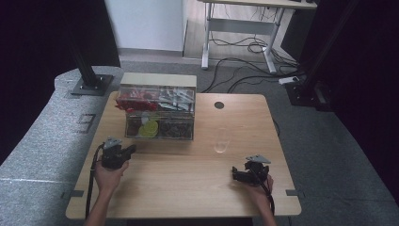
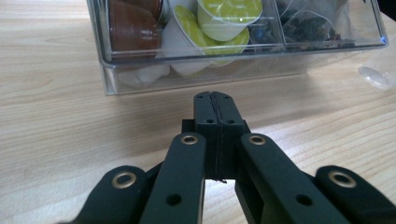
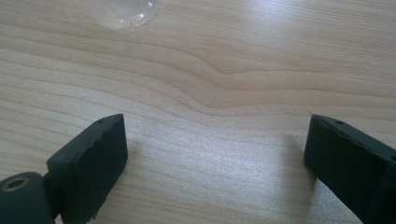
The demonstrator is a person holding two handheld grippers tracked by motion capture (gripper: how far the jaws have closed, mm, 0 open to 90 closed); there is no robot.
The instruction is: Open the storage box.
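Observation:
A clear compartment box (image 1: 159, 113) stands on the left half of the wooden table (image 1: 188, 179). Up close the box (image 2: 196, 70) holds brown capsules (image 2: 133, 28), green-lidded capsules (image 2: 224, 14) and dark sachets (image 2: 317, 21). My left gripper (image 1: 133, 149) lies just in front of the box's left end. In the left gripper view this left gripper (image 2: 216, 100) is shut, jaws pressed together with nothing between them. Near the table's front right, my right gripper (image 1: 234, 173) rests pointing left. Its own view shows the right gripper (image 3: 215, 140) open over bare wood.
An empty clear glass (image 1: 221, 143) stands right of the box, between the two grippers; its base (image 3: 123, 11) shows in the right gripper view. A round cable hole (image 1: 219, 105) sits at the table's back. A desk frame with cables (image 1: 244, 47) stands behind.

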